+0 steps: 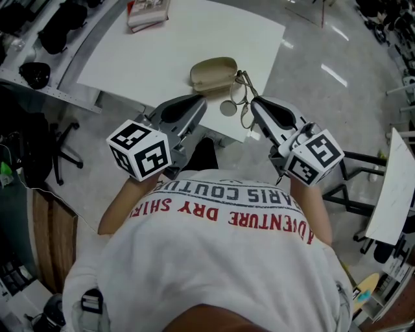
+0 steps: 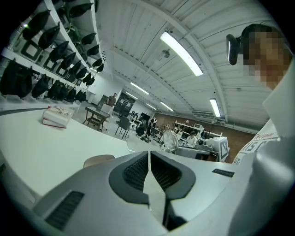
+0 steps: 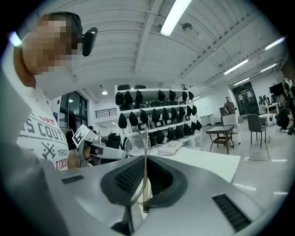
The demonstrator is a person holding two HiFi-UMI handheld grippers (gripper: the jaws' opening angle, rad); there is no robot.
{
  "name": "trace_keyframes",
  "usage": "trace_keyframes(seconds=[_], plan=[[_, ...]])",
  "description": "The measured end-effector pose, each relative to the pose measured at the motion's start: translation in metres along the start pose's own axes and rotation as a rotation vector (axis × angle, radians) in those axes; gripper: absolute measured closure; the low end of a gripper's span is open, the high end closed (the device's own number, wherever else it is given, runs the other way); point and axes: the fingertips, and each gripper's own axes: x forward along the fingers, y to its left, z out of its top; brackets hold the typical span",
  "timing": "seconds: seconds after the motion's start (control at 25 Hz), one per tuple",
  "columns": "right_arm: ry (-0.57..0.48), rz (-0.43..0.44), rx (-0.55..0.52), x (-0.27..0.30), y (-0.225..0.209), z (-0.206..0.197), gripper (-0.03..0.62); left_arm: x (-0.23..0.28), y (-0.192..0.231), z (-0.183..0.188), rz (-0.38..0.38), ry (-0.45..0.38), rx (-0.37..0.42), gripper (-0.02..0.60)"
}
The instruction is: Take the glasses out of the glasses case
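Observation:
A tan glasses case (image 1: 212, 73) lies near the front edge of the white table (image 1: 162, 52), its lid down. Thin-rimmed round glasses (image 1: 238, 97) hang in the air just right of the case, over the table's edge. My right gripper (image 1: 253, 102) is shut on one temple arm; in the right gripper view the wire (image 3: 145, 152) runs up between the pads to a lens (image 3: 135, 143). My left gripper (image 1: 198, 99) hovers just in front of the case, shut with nothing in it. The left gripper view shows the case (image 2: 98, 160) and a lens (image 2: 169, 139) beyond the shut jaws.
A book (image 1: 149, 11) lies at the table's far side. Shelving with dark helmets (image 1: 39, 39) stands to the left, an office chair (image 1: 55, 155) below it. Another white table (image 1: 392, 194) and a folding frame stand to the right on the glossy floor.

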Motion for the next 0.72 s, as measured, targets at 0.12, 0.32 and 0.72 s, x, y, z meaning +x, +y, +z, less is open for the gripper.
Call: trace_keyframes(seconds=[0.12,0.32,0.72], plan=[[-0.004,0.007,0.007,0.000,0.001,0.001,0.562,0.001,0.000,0.000,-0.003,0.006,0.001,0.543],[-0.003,0.000,-0.005,-0.001,-0.001,0.004,0.562,0.005,0.001,0.003,-0.008,0.009,0.002,0.543],[-0.002,-0.012,-0.014,0.003,-0.015,0.005,0.562,0.015,0.009,0.002,-0.001,0.022,-0.002,0.543]])
